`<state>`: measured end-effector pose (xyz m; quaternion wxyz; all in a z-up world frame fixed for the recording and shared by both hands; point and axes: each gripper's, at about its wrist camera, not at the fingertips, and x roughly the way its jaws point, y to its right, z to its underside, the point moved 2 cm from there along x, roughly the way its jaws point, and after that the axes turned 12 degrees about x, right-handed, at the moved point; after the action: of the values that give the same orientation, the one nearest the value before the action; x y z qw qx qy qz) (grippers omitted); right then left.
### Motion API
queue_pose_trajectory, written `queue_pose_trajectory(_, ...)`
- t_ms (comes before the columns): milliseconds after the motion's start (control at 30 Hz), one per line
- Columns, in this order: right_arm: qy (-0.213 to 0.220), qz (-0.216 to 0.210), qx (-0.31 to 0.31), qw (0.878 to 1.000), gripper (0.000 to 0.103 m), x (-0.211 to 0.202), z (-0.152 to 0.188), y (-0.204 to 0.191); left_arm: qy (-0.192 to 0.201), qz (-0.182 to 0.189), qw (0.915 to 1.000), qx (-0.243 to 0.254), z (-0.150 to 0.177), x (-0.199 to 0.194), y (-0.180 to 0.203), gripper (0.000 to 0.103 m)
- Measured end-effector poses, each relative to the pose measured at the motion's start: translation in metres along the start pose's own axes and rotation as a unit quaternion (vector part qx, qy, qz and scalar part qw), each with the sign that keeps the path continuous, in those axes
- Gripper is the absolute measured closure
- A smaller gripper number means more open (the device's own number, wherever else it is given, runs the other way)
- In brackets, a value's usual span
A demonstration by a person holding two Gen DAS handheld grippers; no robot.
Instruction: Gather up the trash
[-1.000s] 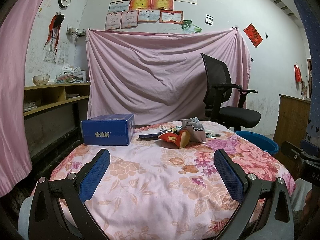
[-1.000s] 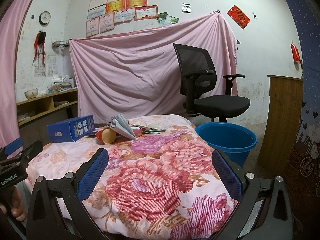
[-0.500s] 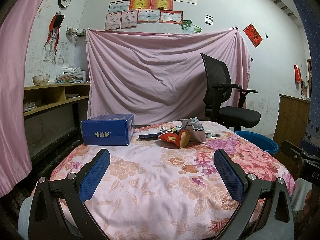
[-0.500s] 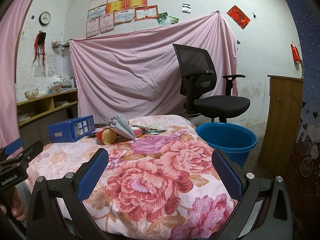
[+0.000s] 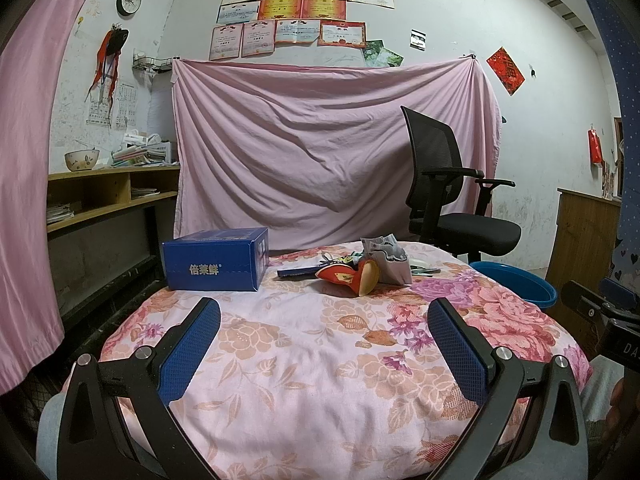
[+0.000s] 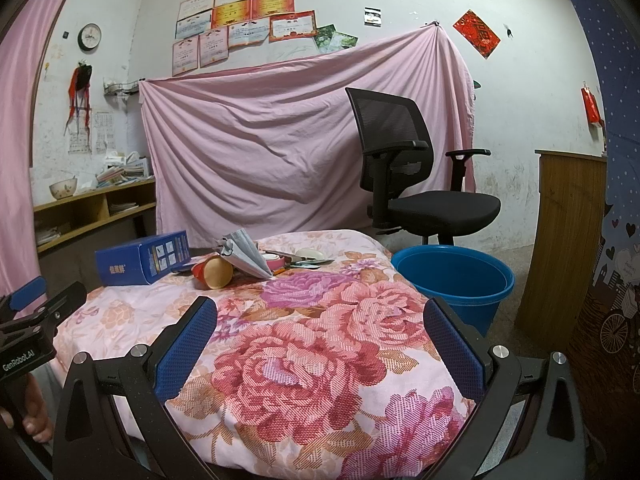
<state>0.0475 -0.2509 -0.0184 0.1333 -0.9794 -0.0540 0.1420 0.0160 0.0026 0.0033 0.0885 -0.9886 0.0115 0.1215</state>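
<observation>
A pile of trash lies at the far side of a floral-covered table (image 5: 304,360): a red paper cup (image 5: 356,274) on its side, a grey crumpled bag (image 5: 386,262), a blue box (image 5: 216,260) to the left. In the right wrist view the same cup (image 6: 214,272), grey bag (image 6: 244,254), blue box (image 6: 142,262), a tape roll (image 6: 272,259) and scissors (image 6: 310,263) show. A blue bucket (image 6: 454,280) stands on the floor right of the table. My left gripper (image 5: 324,320) and right gripper (image 6: 320,320) hang open near the table's front edge, far from the trash.
A black office chair (image 6: 416,184) stands behind the bucket, before a pink hanging sheet (image 5: 320,148). Wooden shelves (image 5: 100,196) run along the left wall. A wooden cabinet (image 6: 568,240) is at the right. A hand (image 6: 34,424) holds the left gripper's handle.
</observation>
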Motion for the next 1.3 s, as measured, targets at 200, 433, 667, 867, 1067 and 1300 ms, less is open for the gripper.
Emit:
queue_pose_trajectory(200,0.0,0.0,0.0,1.0,0.0,0.0,0.0,0.0,0.0,0.0,1.0,0.0,0.0,0.0,0.0,0.001)
queue_pose_trajectory(433,0.0,0.0,0.0,1.0,0.0,0.0,0.0,0.0,0.0,0.0,1.0,0.0,0.0,0.0,0.0,0.001)
queue_pose_trajectory(667,0.0,0.0,0.0,1.0,0.0,0.0,0.0,0.0,0.0,0.0,1.0,0.0,0.0,0.0,0.0,0.001)
queue_pose_trajectory(867,0.0,0.0,0.0,1.0,0.0,-0.001,0.0,-0.001,0.0,0.0,1.0,0.0,0.0,0.0,0.0,0.001)
queue_pose_trajectory(1067,0.001,0.0,0.0,1.0,0.0,-0.001,-0.001,-0.001,-0.001,-0.002,1.0,0.0,0.003,0.002,0.003,0.001)
queue_pose_trajectory(1300,0.003,-0.002,0.005,1.0,0.0,-0.004,-0.002,-0.003,-0.011,0.005,0.9998,-0.012,0.003,0.011,0.003,0.001)
